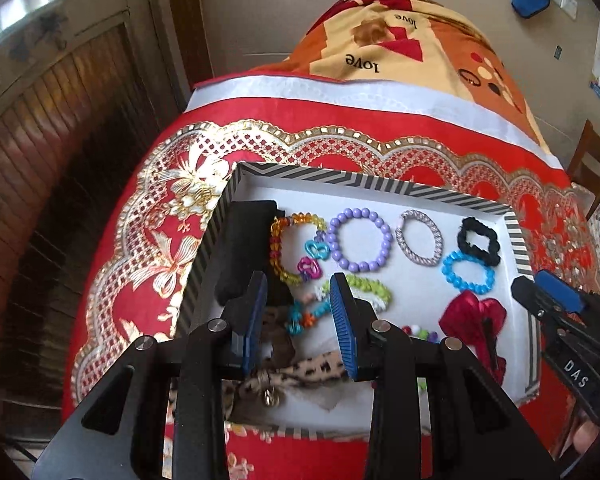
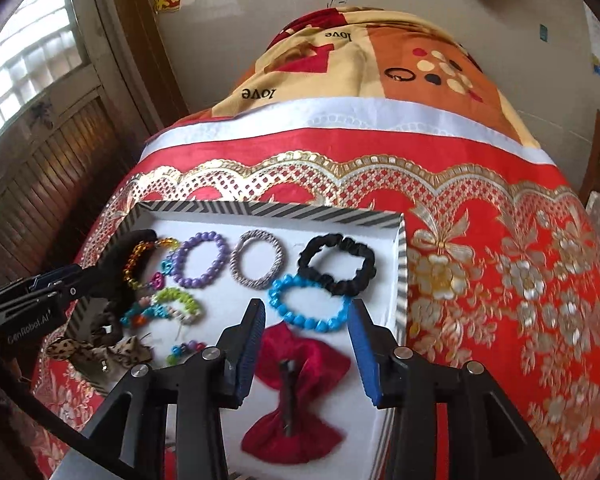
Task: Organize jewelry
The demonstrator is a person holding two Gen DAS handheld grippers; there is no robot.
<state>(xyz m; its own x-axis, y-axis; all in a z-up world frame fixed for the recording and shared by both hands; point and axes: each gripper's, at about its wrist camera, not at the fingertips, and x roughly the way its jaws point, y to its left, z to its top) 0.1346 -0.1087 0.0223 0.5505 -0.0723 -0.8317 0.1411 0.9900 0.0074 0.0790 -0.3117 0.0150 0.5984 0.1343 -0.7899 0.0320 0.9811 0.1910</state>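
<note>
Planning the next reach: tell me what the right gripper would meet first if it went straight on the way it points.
Most likely the red fabric bow clip lying in the striped tray, which sits between the open jaws of the right gripper. Depth is unclear; the blue beaded bracelet lies just beyond.

The red bedcover [image 2: 480,184] looks like shiny satin cloth with gold embroidery. The purple bracelet [image 2: 202,259] has glossy plastic beads. The black scrunchie [image 2: 337,262] is matt cloth. The red bow [image 2: 296,396] is shiny fabric. The striped box [image 2: 260,210] looks like matt paper card.
</note>
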